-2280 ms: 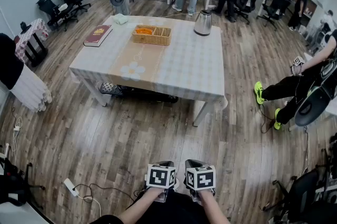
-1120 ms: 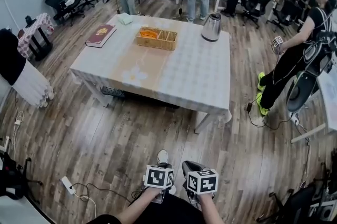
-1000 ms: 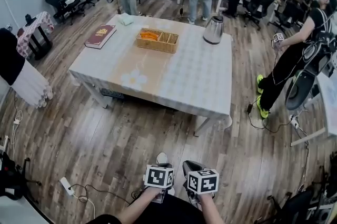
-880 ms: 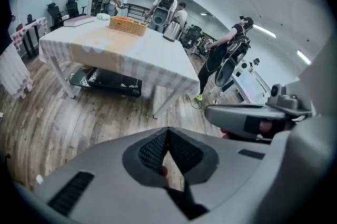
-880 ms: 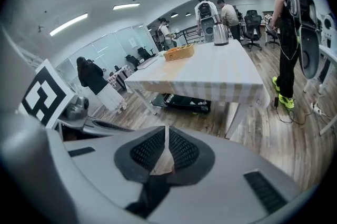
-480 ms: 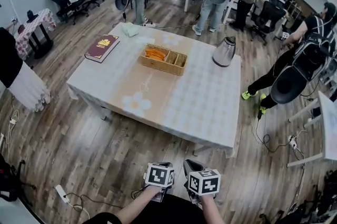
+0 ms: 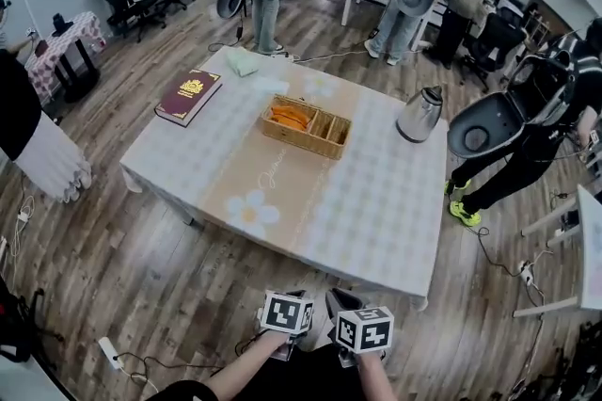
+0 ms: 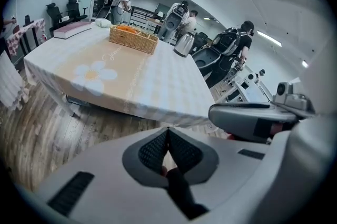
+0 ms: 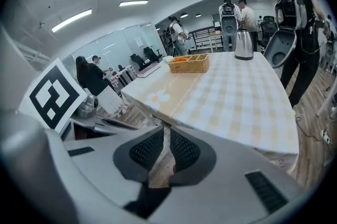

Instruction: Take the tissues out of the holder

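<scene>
You hold both grippers low, just before the near edge of the table, because the holder stands well apart, at the far middle. The orange packs in its left compartment are probably the tissues. Your left gripper is closed on nothing. The right gripper has just been opening to a narrow gap and is empty, I think to prepare the reach.

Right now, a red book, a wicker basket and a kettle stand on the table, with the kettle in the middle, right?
No: the head view shows the wicker basket in the middle, with the red book to its left and the kettle to its right. All three are on the table.
</scene>
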### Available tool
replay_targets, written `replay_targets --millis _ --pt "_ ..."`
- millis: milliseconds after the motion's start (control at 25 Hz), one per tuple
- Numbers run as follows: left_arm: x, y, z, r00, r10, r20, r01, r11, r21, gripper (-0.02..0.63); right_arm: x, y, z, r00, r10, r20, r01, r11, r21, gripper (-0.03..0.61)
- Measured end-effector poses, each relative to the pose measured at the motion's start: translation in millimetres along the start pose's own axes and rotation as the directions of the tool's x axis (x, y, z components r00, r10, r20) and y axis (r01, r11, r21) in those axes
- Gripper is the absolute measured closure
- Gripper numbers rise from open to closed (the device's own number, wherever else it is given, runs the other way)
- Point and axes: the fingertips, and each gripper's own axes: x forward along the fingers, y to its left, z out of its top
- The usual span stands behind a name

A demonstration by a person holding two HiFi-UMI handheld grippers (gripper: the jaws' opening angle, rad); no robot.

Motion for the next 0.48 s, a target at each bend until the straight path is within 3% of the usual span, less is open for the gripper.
replay_targets --millis 480 --pt "15.3 25.7 34.5 1.000 0.026 -0.010 -0.027 0.997 -0.069 0.607 36.1 -18.7 38.2 0.998 0.034 -0.047 -0.035 0.999 -0.025 0.540"
